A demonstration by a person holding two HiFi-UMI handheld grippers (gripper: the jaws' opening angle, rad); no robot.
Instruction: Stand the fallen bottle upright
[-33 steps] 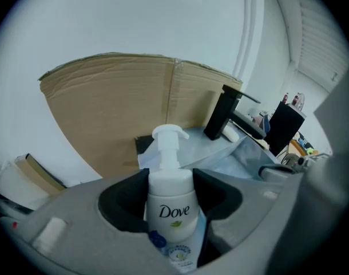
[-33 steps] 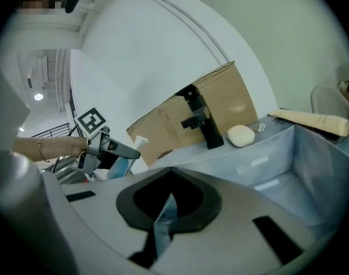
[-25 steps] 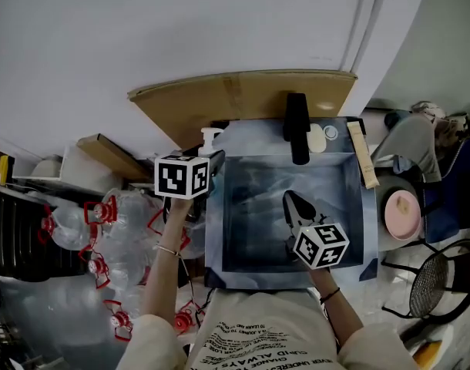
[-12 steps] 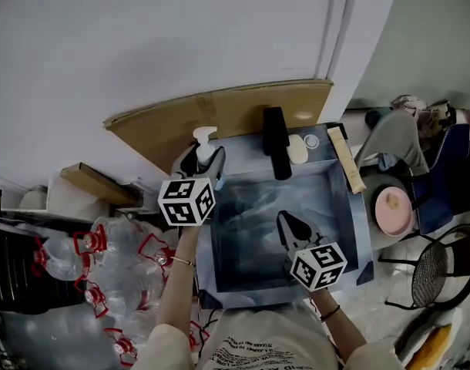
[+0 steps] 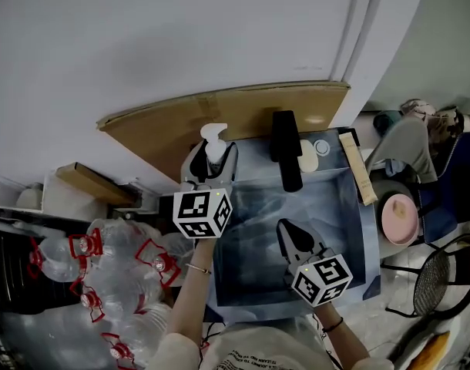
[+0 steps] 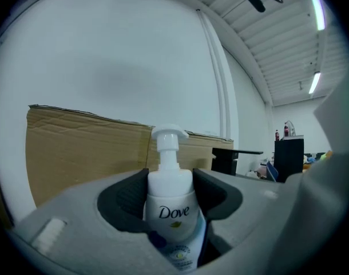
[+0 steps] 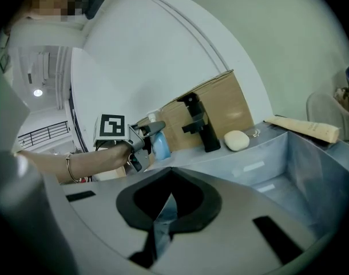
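**Bottle upright in the left jaws, at the sink's back-left corner**

Clenched on the Dove pump bottle [image 6: 169,208] with the left gripper [image 5: 213,159], one jaw pressed to each flank of the white body. Held with the long axis vertical, pump head on top, label turned toward the left gripper view. Positioned at the back-left corner of the sink [image 5: 250,245], just in front of the cardboard sheet [image 5: 158,126] and to the left of the black tap [image 5: 285,149]. Cannot tell whether the base touches the ledge or hangs just clear of it.

Judged as close to done: only the setting down and the letting go left. Calls for a straight descent along the bottle's own axis, with no tilt, and then for spreading the jaws sideways off the flanks so as not to drag it over. Some risk of toppling on a narrow ledge if released while leaning.

Right gripper [image 5: 295,239] well apart from the bottle, low over the basin, jaws pressed together on nothing. Left side far the nearer, and already on the bottle; no call for the right.
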